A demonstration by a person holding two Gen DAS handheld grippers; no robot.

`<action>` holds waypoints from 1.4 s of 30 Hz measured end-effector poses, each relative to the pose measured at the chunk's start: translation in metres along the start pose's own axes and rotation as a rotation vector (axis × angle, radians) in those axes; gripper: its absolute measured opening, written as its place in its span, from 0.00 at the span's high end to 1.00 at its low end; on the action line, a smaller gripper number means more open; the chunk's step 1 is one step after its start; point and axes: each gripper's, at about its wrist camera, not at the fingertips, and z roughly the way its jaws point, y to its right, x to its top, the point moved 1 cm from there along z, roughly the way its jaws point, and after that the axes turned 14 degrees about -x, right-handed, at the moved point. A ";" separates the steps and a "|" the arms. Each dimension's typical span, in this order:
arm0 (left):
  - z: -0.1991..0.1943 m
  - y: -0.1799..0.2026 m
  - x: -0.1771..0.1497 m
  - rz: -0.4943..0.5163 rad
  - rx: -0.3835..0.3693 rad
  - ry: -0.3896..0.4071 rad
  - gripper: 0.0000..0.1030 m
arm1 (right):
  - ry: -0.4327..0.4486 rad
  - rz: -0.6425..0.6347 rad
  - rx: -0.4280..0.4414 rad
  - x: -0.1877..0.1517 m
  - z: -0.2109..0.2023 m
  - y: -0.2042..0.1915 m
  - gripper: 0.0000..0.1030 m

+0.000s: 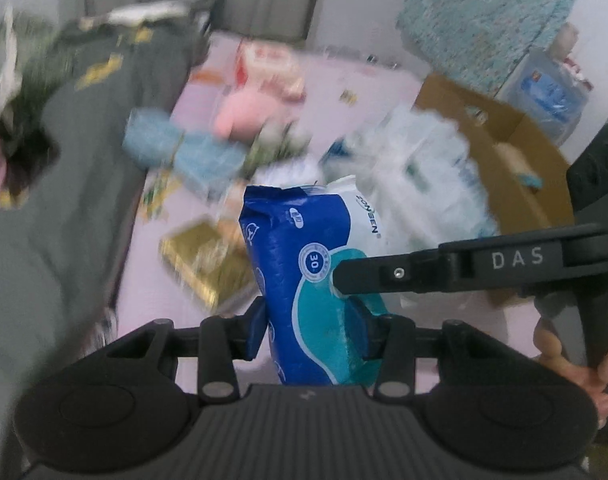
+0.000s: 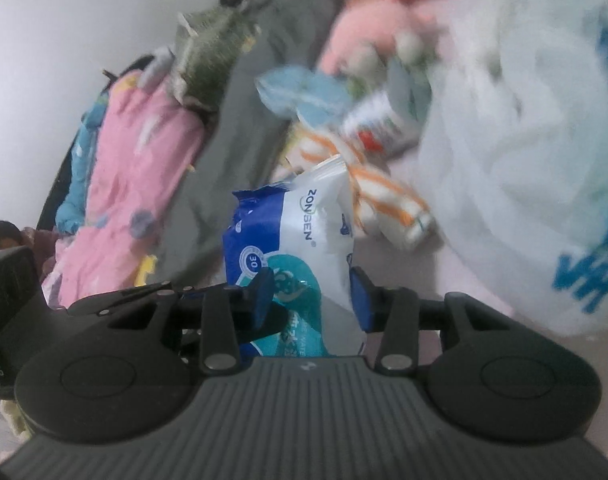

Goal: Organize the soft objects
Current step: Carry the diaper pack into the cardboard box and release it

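Observation:
A blue, teal and white soft pack marked ZONSEN (image 1: pixel 304 264) stands upright between the fingers of my left gripper (image 1: pixel 316 332), which is shut on it. The same pack (image 2: pixel 304 240) sits between the blue pads of my right gripper (image 2: pixel 316 300), which is also shut on it. One black finger (image 1: pixel 404 274) of the right gripper reaches in from the right in the left wrist view and presses the pack's side. Both views are blurred by motion.
A pink bed sheet (image 1: pixel 344 76) carries a pink plush toy (image 1: pixel 240 114), light blue cloth (image 1: pixel 184 148), a gold box (image 1: pixel 196 264), a white plastic bag (image 1: pixel 424 160) and dark grey clothing (image 1: pixel 84 140). An open cardboard box (image 1: pixel 504 148) stands at the right. Pink bedding (image 2: pixel 136 184) lies left.

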 end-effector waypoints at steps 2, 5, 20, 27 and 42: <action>-0.006 0.018 0.018 0.050 -0.007 0.031 0.58 | 0.052 0.002 0.007 0.007 -0.021 -0.002 0.61; -0.007 0.054 0.054 0.137 -0.042 0.072 0.57 | 0.150 0.018 0.017 0.022 -0.062 0.004 0.61; 0.192 0.219 0.188 0.324 -0.276 -0.154 0.54 | 0.397 0.265 -0.165 0.111 -0.221 0.203 0.60; 0.268 0.211 0.181 0.280 -0.226 -0.352 0.57 | 0.209 0.385 -0.123 0.137 -0.168 0.307 0.60; 0.208 0.184 0.198 0.263 -0.243 -0.185 0.52 | 0.011 0.498 -0.226 0.125 -0.084 0.351 0.61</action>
